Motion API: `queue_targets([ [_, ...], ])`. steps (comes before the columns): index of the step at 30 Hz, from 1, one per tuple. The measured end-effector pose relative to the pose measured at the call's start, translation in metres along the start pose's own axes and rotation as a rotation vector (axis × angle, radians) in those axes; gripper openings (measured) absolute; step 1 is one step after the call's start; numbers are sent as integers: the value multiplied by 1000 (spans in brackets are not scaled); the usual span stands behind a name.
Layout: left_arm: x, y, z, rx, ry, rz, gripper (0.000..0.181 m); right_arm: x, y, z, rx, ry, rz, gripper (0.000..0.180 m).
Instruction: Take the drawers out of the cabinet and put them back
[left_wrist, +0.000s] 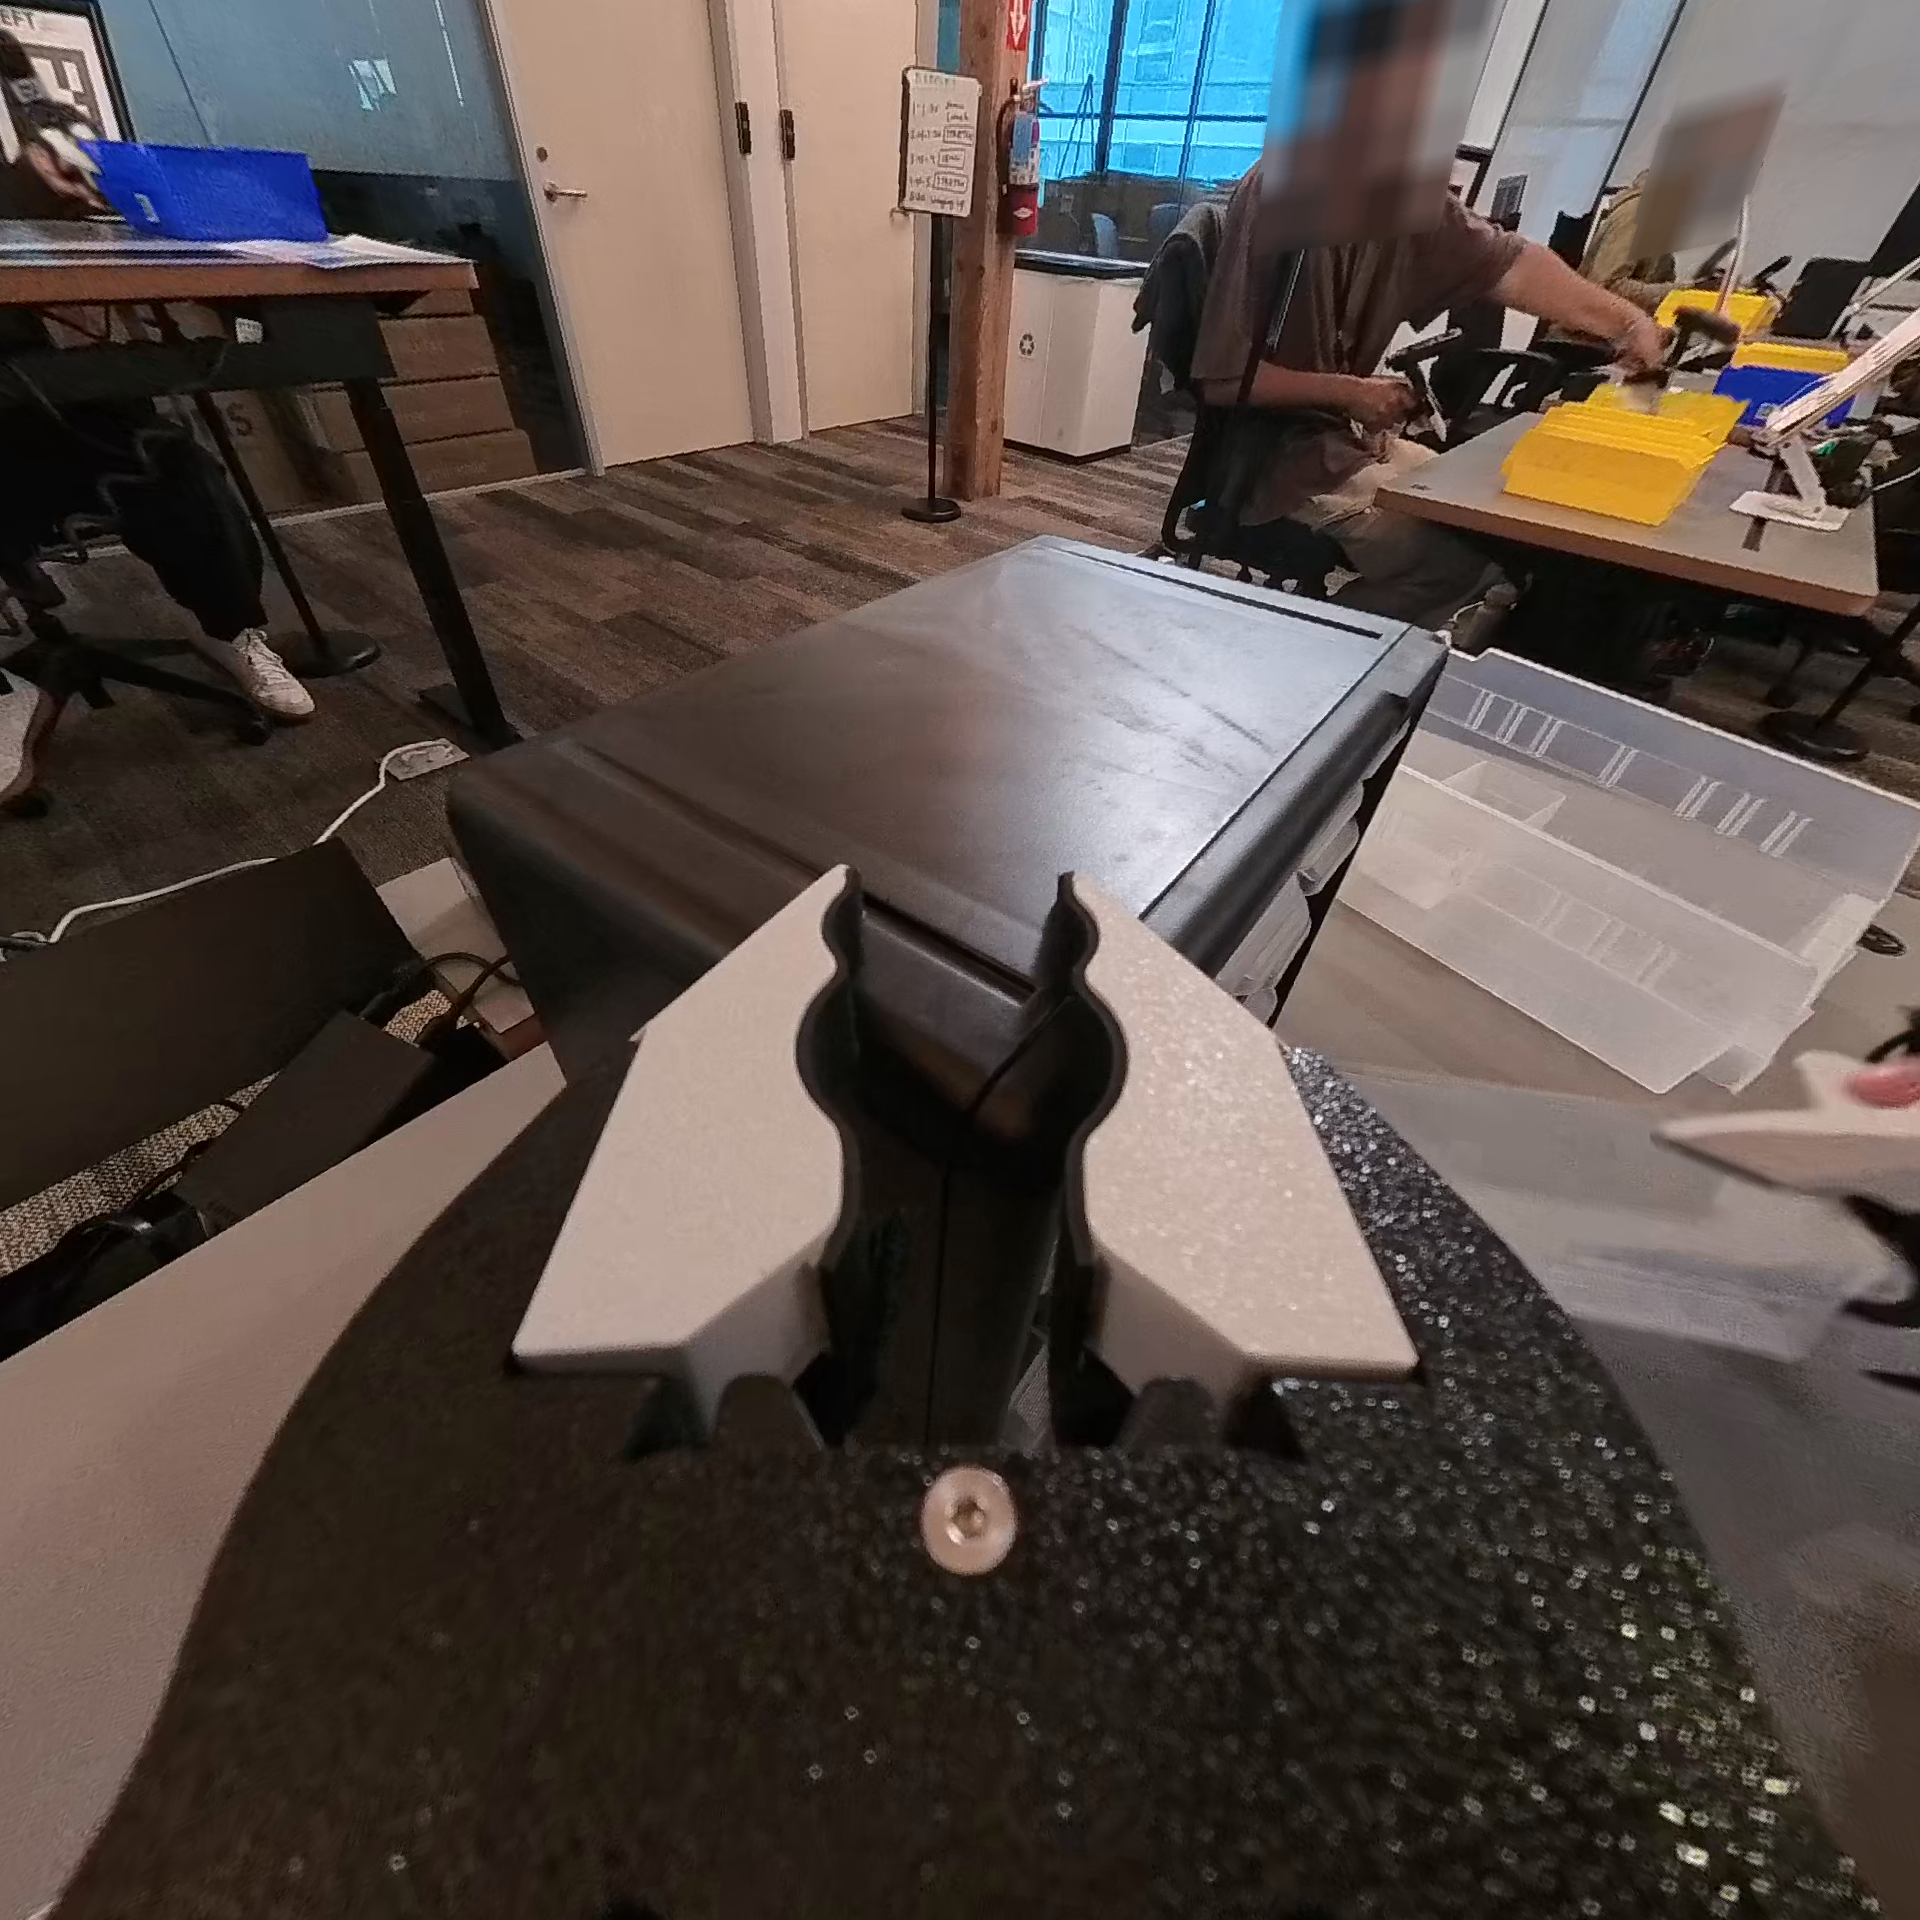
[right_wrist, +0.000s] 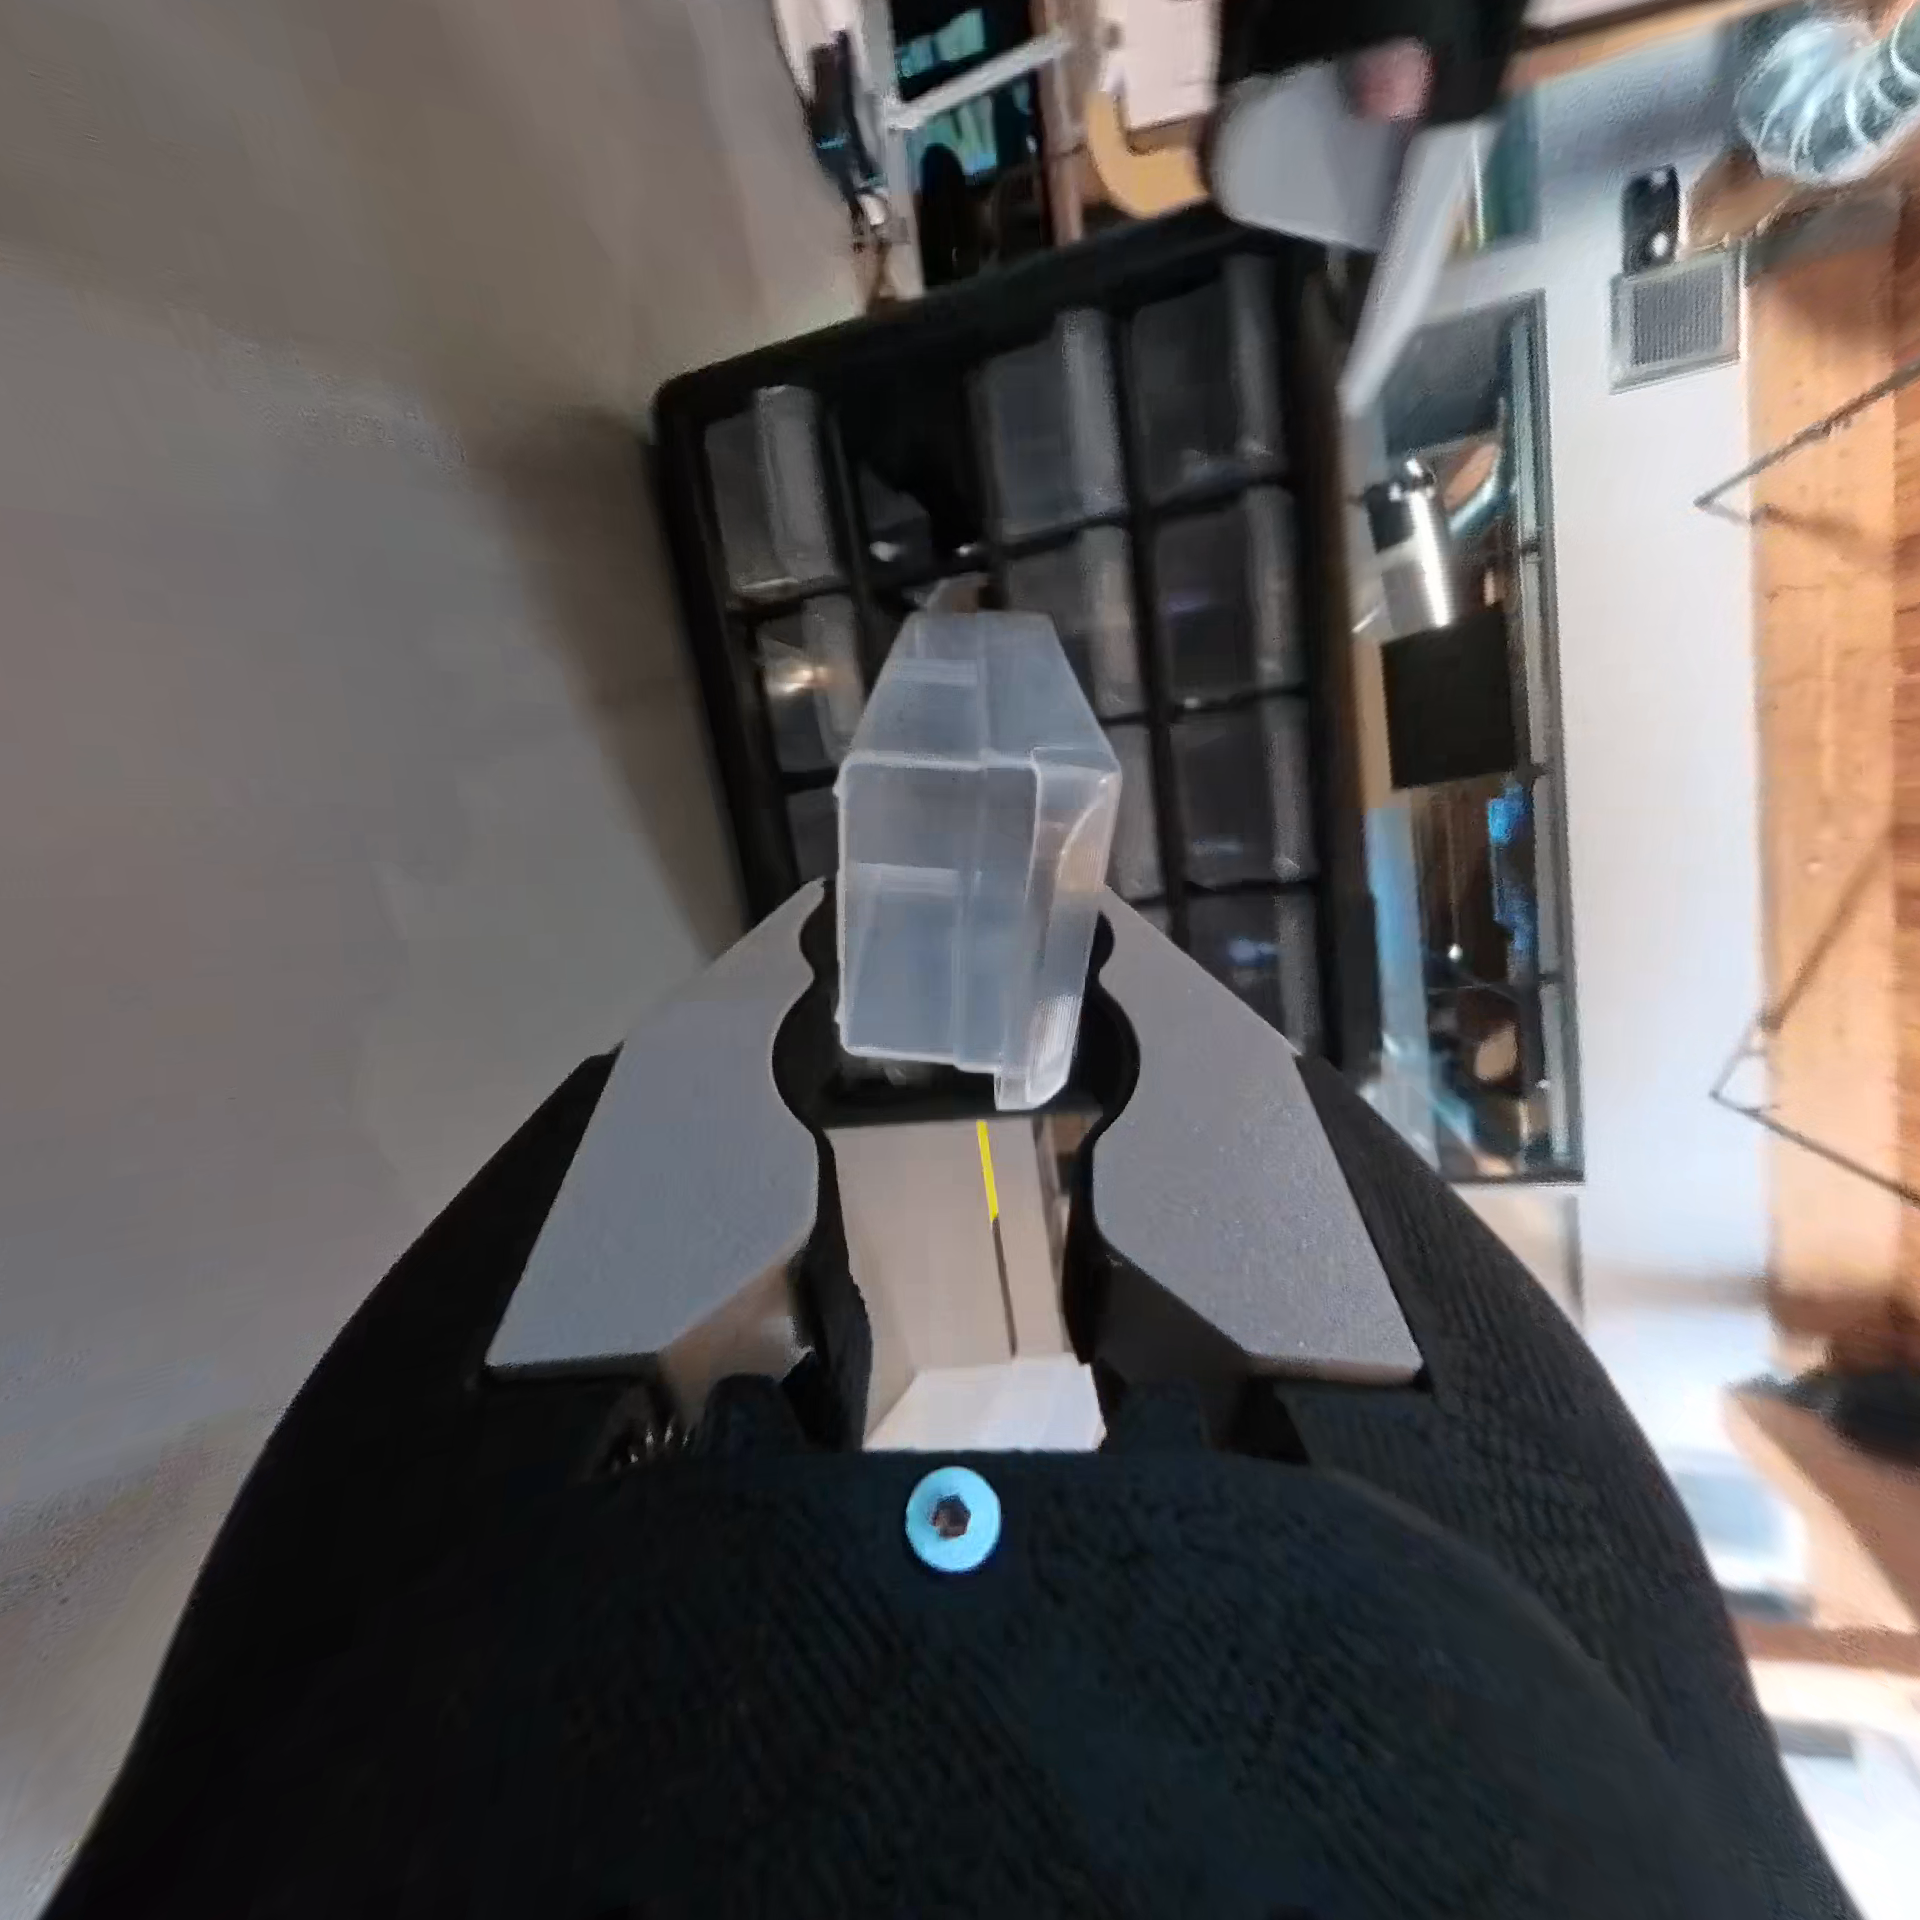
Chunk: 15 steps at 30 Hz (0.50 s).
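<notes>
The black cabinet (left_wrist: 1039, 727) stands on the grey desk; I see its top and one side. My left gripper (left_wrist: 958, 904) sits over its near top corner, jaws apart, with the corner edge between them; I cannot tell if the fingers press it. In the right wrist view, which is turned sideways, the cabinet's front (right_wrist: 1195, 623) shows a grid of clear drawers with one dark empty slot (right_wrist: 899, 457). My right gripper (right_wrist: 966, 920) is shut on a small clear drawer (right_wrist: 966, 831), held in front of the cabinet and pointing toward it. The right gripper shows blurred in the left wrist view (left_wrist: 1808, 1132).
A large clear plastic tray (left_wrist: 1621, 883) with dividers lies on the desk to the right of the cabinet. The desk's edge (left_wrist: 260, 1247) runs close on the left, with bags and cables below. A seated person (left_wrist: 1340, 364) works at another table with yellow bins (left_wrist: 1610, 457).
</notes>
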<state>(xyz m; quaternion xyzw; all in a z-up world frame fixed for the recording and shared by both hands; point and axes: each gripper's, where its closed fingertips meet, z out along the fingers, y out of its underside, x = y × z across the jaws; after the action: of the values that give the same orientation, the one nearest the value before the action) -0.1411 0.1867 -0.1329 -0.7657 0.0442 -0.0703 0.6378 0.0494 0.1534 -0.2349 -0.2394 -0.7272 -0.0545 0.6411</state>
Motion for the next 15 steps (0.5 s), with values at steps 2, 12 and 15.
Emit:
queue_targets([
  [2,0,0,0,1,1,0,35,25,4,-18,-9,18,71,43],
  [12,0,0,0,3,1,-3,35,108,172,-124,-695,-21,747,43],
  [15,0,0,0,3,1,-3,35,88,218,-133,-901,-127,864,43],
])
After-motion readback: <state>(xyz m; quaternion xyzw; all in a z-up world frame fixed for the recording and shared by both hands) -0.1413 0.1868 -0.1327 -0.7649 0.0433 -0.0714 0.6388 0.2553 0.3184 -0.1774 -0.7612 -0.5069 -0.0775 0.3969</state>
